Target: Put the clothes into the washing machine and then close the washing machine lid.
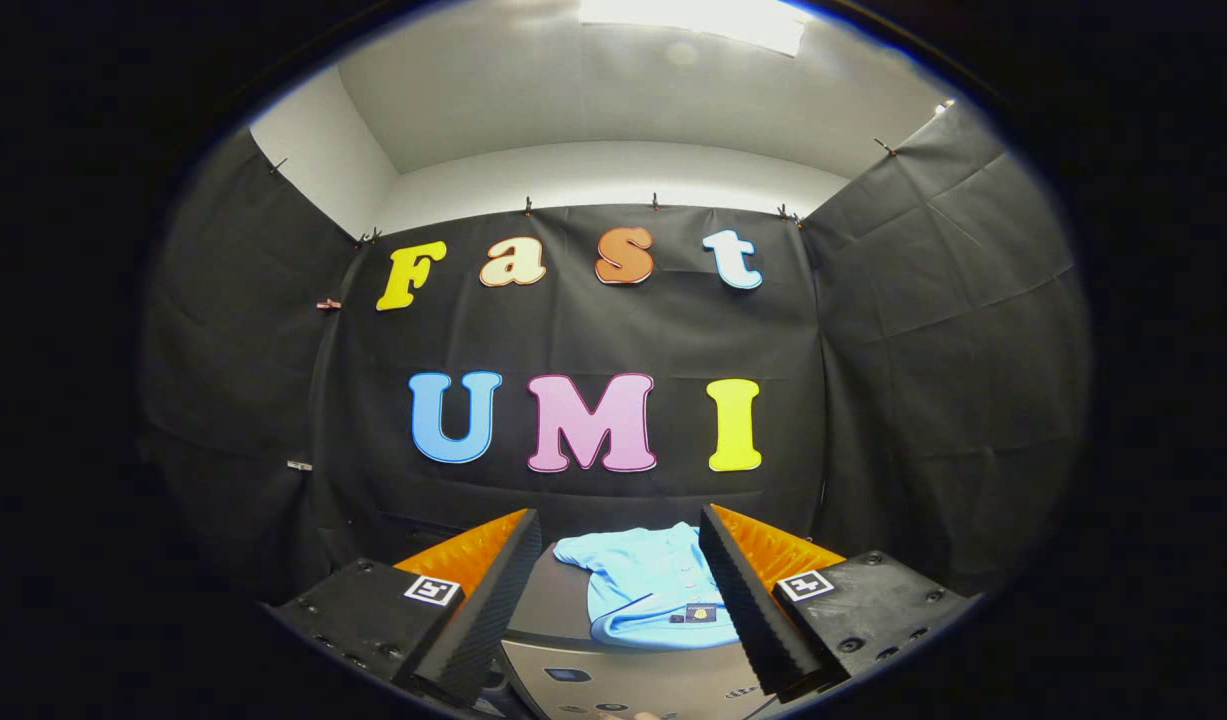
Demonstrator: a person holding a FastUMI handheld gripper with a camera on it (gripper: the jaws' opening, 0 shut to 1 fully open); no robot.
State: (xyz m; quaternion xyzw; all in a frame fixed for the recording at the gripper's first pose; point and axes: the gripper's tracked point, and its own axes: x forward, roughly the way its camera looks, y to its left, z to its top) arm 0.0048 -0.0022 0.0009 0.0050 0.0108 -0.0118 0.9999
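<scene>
Your gripper (618, 590) fingers stand open and empty, with the light blue shirt (645, 590) folded atop the washing machine (623, 685) between them; likely soft and limp, so pinch a bunched fold.

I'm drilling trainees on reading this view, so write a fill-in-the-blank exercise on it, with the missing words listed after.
1. The garment lying on the washing machine is light ____.
2. The gripper has its fingers spread ____, pressing on nothing.
3. The garment shows ____ the two fingers, a little ahead of them.
4. The garment lies ____ the machine, not inside it.

Missing words: blue; open; between; on top of
</scene>
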